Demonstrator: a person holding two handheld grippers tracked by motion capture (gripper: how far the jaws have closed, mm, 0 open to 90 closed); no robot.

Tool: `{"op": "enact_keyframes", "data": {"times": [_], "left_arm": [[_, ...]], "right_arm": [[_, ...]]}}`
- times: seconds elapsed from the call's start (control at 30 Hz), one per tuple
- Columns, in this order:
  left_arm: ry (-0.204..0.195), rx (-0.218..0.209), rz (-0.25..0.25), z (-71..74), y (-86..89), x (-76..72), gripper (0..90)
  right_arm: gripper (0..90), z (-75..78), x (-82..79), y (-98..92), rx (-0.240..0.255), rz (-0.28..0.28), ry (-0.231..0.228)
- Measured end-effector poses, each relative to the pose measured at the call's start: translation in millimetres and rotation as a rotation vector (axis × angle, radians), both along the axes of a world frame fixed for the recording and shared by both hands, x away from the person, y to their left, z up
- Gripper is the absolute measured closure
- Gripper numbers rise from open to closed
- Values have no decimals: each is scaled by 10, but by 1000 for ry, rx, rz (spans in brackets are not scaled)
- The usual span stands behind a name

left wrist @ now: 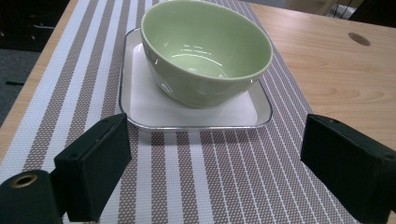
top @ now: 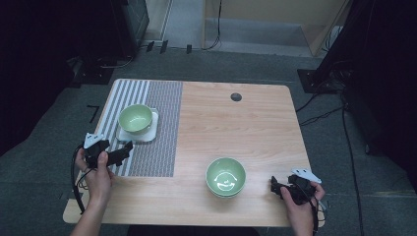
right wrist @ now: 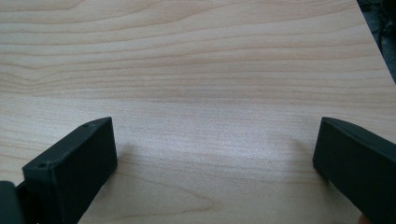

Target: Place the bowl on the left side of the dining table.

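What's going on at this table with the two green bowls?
A person holds a hand-held gripper in each hand, both open and holding nothing. The left gripper points at a bowl on a white plate on a striped mat. The right gripper rests beside a second bowl on the bare table.

Wide-spread right claw (right wrist: 212, 172) over table (right wrist: 210, 70)

Pale green bowl (left wrist: 205, 51) – white plate (left wrist: 140, 98) (silver-edged) – on a brown-and-white striped mat (left wrist: 196, 177).
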State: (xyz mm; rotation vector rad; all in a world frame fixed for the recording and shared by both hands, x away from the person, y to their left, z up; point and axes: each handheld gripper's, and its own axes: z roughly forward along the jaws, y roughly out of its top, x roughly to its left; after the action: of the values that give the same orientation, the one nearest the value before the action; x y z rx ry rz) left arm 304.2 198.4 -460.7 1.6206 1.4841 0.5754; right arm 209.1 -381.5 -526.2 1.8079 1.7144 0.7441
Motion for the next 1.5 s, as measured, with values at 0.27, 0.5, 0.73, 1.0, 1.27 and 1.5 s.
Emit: {"op": "enact_keyframes", "data": {"times": [0.27, 0.5, 0.73, 1.0, 1.27, 1.5], "left_arm": [[-2, 18, -18, -29, -10, -112, 83], [8, 15, -19, -82, 28, -197, 83], [18, 16, -7, -139, 105, -261, 83], [36, 20, 10, -200, 256, -329, 83], [39, 27, 31, -235, 384, -389, 83], [52, 51, 48, -310, 489, -446, 83]], "right_arm": [[0, 1, -1, 0, -1, 0, 1], [0, 1, -1, 0, -1, 0, 1], [0, 1, -1, -1, -1, 0, 1], [0, 1, -1, 0, -1, 0, 1], [0, 1, -1, 0, -1, -1, 1], [0, 1, -1, 0, -1, 0, 1]]}}
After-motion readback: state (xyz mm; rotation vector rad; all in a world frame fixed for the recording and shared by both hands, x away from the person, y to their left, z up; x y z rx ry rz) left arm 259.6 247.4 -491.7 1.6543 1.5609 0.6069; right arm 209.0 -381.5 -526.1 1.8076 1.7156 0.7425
